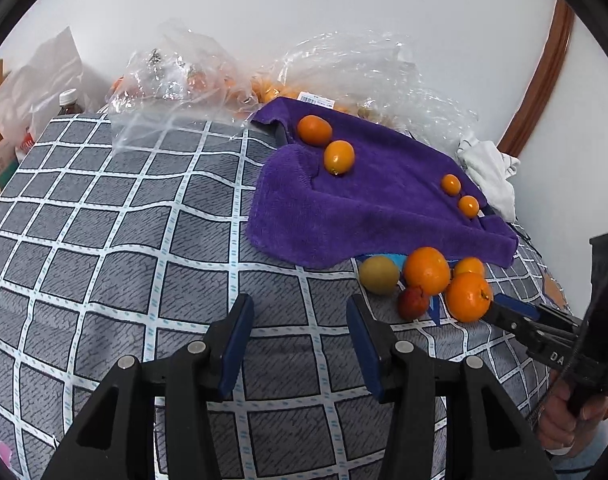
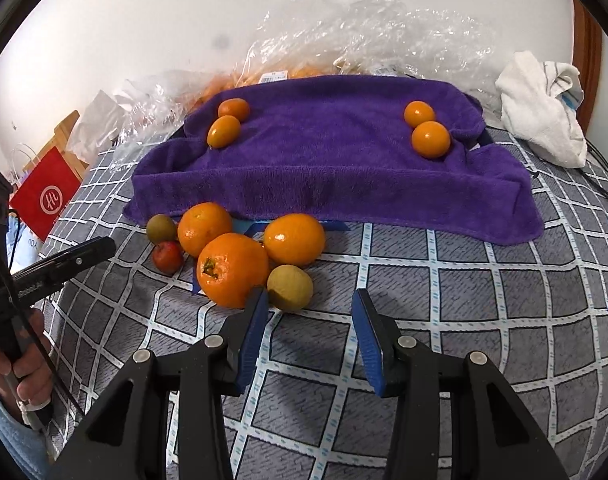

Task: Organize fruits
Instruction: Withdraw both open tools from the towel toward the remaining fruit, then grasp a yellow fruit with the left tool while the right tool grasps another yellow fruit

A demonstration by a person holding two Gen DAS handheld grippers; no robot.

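Note:
A purple towel [image 2: 344, 160] lies on the checked cloth [image 2: 464, 320]; it also shows in the left wrist view [image 1: 364, 208]. Two small oranges [image 2: 225, 122] sit at its left, two more [image 2: 428, 130] at its right. In front of it lies a cluster: three big oranges [image 2: 231, 268], two yellow-green fruits [image 2: 289, 287] and a small red fruit [image 2: 167, 257]. My right gripper [image 2: 310, 312] is open and empty, its left finger beside the nearest orange. My left gripper [image 1: 299, 320] is open and empty, left of the cluster [image 1: 426, 270].
Clear plastic bags with more oranges [image 2: 344, 32] lie behind the towel. A white cloth [image 2: 544, 108] sits at the right. A red paper bag [image 2: 43, 196] stands off the left edge. A bottle [image 1: 69, 104] and boxes stand at the far left.

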